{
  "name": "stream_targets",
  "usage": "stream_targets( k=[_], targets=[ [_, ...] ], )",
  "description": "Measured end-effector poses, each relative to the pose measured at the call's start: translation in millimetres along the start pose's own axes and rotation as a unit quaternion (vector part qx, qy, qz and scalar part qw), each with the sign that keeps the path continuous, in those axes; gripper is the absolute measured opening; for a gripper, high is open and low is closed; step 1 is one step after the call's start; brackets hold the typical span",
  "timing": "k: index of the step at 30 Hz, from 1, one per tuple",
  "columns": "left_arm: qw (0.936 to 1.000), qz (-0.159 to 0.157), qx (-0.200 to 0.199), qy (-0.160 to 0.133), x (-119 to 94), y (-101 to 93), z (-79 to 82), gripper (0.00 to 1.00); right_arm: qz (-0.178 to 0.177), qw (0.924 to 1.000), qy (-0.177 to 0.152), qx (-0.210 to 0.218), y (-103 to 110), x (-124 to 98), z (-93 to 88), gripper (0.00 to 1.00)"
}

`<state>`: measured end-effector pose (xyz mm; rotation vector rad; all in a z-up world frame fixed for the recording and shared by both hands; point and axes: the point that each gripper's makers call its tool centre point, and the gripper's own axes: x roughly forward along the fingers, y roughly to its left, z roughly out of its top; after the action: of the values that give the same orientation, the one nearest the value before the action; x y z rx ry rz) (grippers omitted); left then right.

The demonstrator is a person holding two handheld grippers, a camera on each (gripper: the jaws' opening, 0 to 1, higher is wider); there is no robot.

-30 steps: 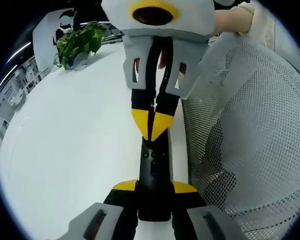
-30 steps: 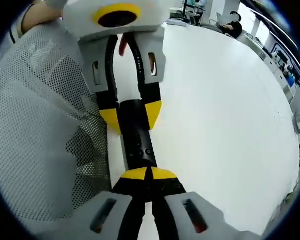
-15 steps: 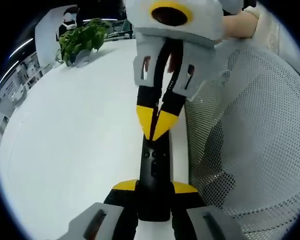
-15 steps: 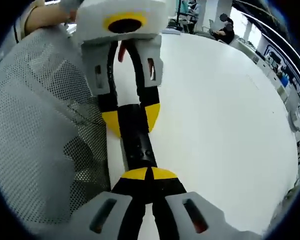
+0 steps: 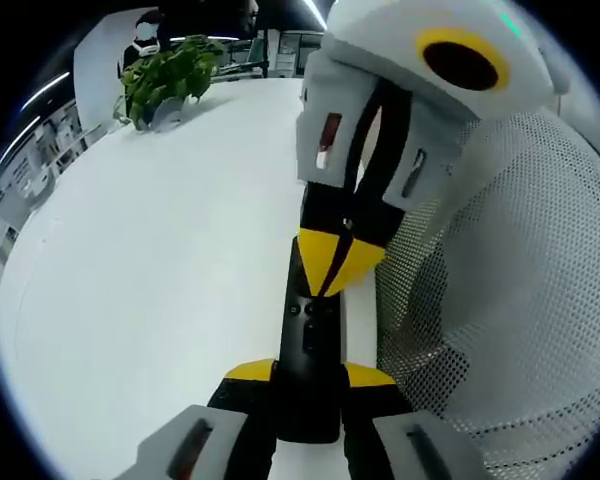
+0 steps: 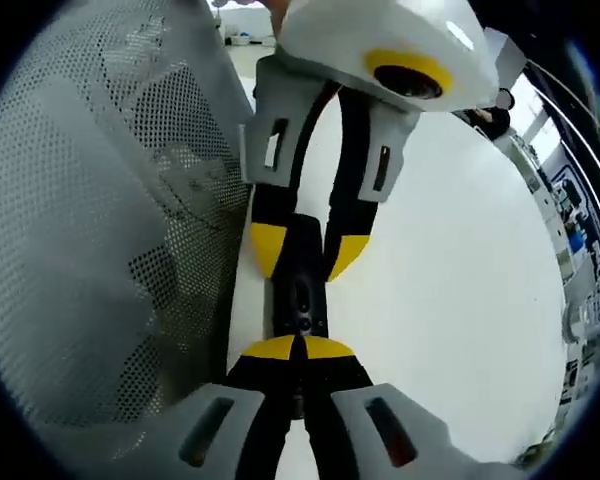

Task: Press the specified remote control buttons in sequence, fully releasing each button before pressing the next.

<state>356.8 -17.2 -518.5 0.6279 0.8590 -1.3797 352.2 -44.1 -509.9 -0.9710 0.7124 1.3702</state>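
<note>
A slim black remote (image 5: 308,335) points away over a white table (image 5: 150,300). My left gripper (image 5: 310,373) is shut on its near end, one yellow-tipped jaw on each side. My right gripper (image 5: 335,268) comes down from above, shut, and its joined yellow tips meet the remote's face just beyond the small round buttons. In the right gripper view, my right gripper (image 6: 298,348) is shut with its tips on the remote (image 6: 300,300). My left gripper (image 6: 308,250) holds the remote from the far side. I cannot tell whether a button is pushed in.
A person's white mesh garment (image 5: 500,300) crowds the table edge beside the remote and shows as mesh (image 6: 100,230) in the right gripper view. A potted green plant (image 5: 165,78) stands at the table's far corner. The table surface (image 6: 450,300) spreads wide past the remote.
My right gripper has tilted and slid its shut tips along the remote toward my left gripper, so the two now stand closer. My left gripper's hold on the remote is unchanged.
</note>
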Motion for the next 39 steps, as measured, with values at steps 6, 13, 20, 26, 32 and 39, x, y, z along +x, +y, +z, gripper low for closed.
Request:
stream_targets(
  k=[6, 13, 20, 26, 32, 39],
  targets=[
    [1.0, 0.0, 0.0, 0.0, 1, -0.3, 0.2, 0.23, 0.005, 0.9993, 0.003, -0.036, 6, 3, 3.5, 0.0],
    [0.9999, 0.003, 0.009, 0.003, 2, -0.3, -0.2, 0.23, -0.02, 0.9876, 0.038, -0.151, 9, 5, 4.1, 0.0],
    [0.9998, 0.005, 0.021, 0.005, 3, -0.5, -0.1, 0.23, -0.032, 0.965, 0.069, -0.251, 12, 6, 4.5, 0.0],
    [0.9999, 0.002, 0.01, -0.002, 4, -1.1, 2.3, 0.24, -0.037, 0.9648, 0.079, -0.248, 11, 7, 4.4, 0.0],
    [1.0, 0.001, 0.009, -0.002, 4, -1.0, 2.6, 0.24, -0.021, 0.99, 0.041, -0.133, 9, 5, 5.4, 0.0],
    [1.0, 0.001, 0.007, -0.002, 4, -0.4, 3.6, 0.24, 0.0, 1.0, 0.001, -0.001, -2, 5, 5.4, 0.0]
  ],
)
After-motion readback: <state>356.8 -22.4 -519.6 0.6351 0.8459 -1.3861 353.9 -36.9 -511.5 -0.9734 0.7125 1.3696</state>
